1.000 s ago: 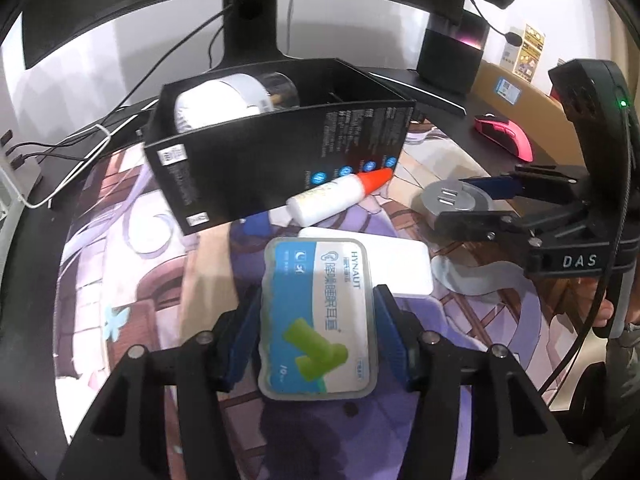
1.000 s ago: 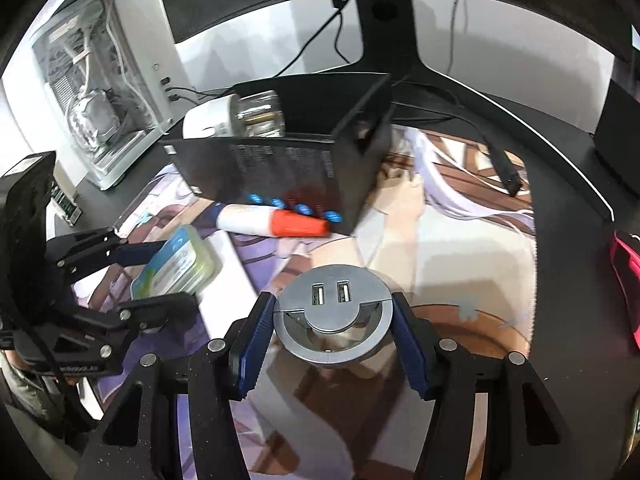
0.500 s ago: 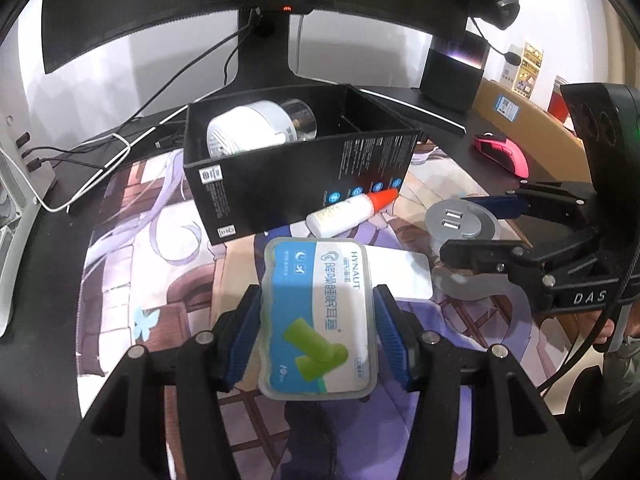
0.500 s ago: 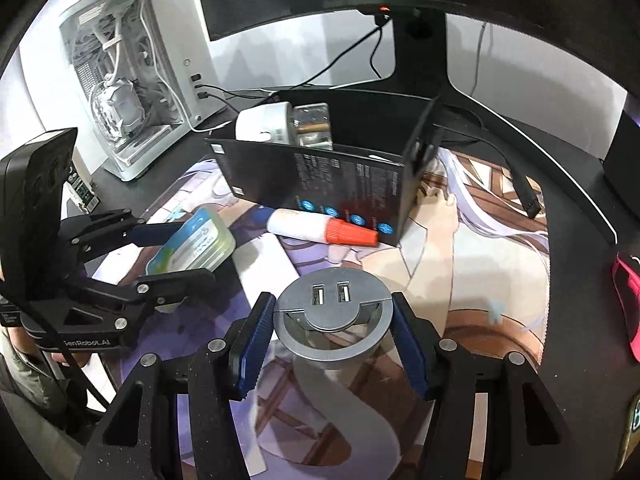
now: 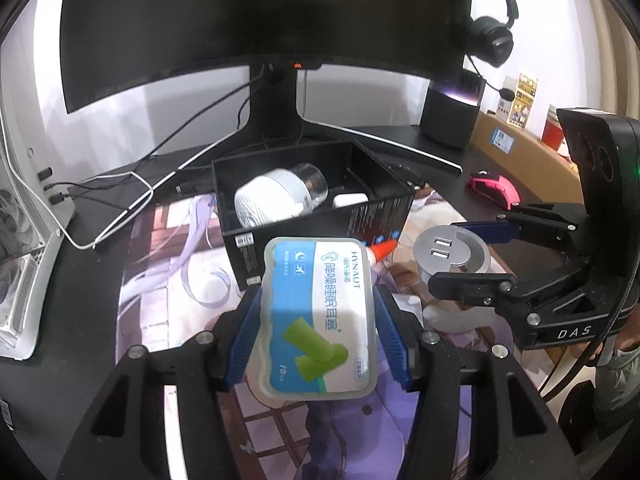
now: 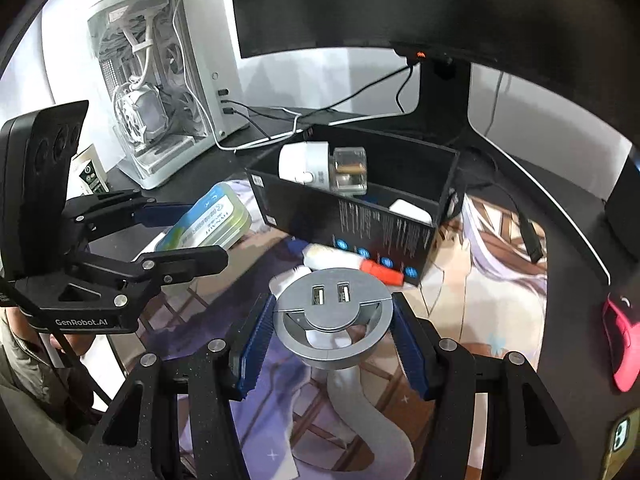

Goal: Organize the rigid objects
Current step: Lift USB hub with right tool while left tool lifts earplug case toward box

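My left gripper [image 5: 316, 340] is shut on a clear earplug case [image 5: 318, 320] with a blue label and green plugs, held above the desk mat. My right gripper [image 6: 332, 340] is shut on a round silver USB hub [image 6: 332, 316], also lifted. Ahead of both stands an open black box [image 5: 320, 216] [image 6: 352, 216] holding a white-and-clear adapter [image 5: 276, 198] [image 6: 324, 168] and a small white item [image 5: 350, 200]. A white tube with an orange cap [image 6: 352, 266] lies against the box's front. In each wrist view the other gripper shows: the right one [image 5: 472, 254], the left one [image 6: 200, 232].
A curved monitor on its stand [image 5: 276, 120] rises behind the box. A white PC case [image 6: 160, 80] stands at the far left, with cables beside it. A pink mouse [image 6: 624, 336] lies at the right, a black speaker [image 5: 452, 108] and a headset [image 5: 492, 40] behind it.
Both grippers have risen with their objects still held. The box now sits lower in view and its inside shows, including the small white item.
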{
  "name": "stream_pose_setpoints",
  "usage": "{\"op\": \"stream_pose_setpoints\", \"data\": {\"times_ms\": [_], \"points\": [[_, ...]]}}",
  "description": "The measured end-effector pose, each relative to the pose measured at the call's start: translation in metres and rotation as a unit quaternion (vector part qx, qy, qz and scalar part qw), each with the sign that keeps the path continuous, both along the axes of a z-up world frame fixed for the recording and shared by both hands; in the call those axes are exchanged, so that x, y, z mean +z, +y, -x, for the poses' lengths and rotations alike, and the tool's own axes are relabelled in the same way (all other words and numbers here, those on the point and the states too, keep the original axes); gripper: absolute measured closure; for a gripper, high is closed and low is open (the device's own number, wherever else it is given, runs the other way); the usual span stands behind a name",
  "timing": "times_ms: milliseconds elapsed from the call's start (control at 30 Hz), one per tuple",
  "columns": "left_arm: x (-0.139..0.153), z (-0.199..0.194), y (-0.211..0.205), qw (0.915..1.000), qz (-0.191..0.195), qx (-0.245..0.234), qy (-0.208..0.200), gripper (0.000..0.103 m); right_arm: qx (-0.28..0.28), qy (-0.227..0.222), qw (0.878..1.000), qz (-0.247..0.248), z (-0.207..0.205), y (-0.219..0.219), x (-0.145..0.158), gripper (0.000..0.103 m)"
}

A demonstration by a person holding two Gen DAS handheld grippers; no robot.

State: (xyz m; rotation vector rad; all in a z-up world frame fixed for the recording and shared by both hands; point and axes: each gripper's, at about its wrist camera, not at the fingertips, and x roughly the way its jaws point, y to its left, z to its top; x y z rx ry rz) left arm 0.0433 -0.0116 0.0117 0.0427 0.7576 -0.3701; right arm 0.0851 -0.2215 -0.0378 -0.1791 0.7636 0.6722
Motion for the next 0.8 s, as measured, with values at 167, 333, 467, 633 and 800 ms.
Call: {"op": "stream_pose_setpoints", "data": {"times_ms": [167, 333, 467, 633, 800], "points": [[0.007, -0.002, 0.003, 0.9999, -0.001, 0.004, -0.011, 0.048, 0.006, -0.012, 1.0, 0.001, -0.002, 0.006, 0.008, 0.045], [0.015, -0.005, 0.004, 0.9998, 0.001, 0.007, -0.021, 0.048, 0.008, -0.021, 1.0, 0.003, -0.006, 0.009, 0.015, 0.045], [0.024, -0.01, 0.003, 0.9994, 0.002, 0.006, -0.034, 0.048, 0.009, -0.037, 0.999, -0.002, -0.007, 0.011, 0.026, 0.045], [0.036, -0.02, 0.0, 0.9983, 0.002, 0.006, -0.058, 0.048, 0.01, -0.048, 0.999, -0.01, -0.012, 0.013, 0.038, 0.045], [0.049, -0.033, -0.004, 0.9965, 0.009, 0.004, -0.083, 0.048, 0.011, -0.052, 0.998, -0.029, -0.021, 0.015, 0.051, 0.045]]}}
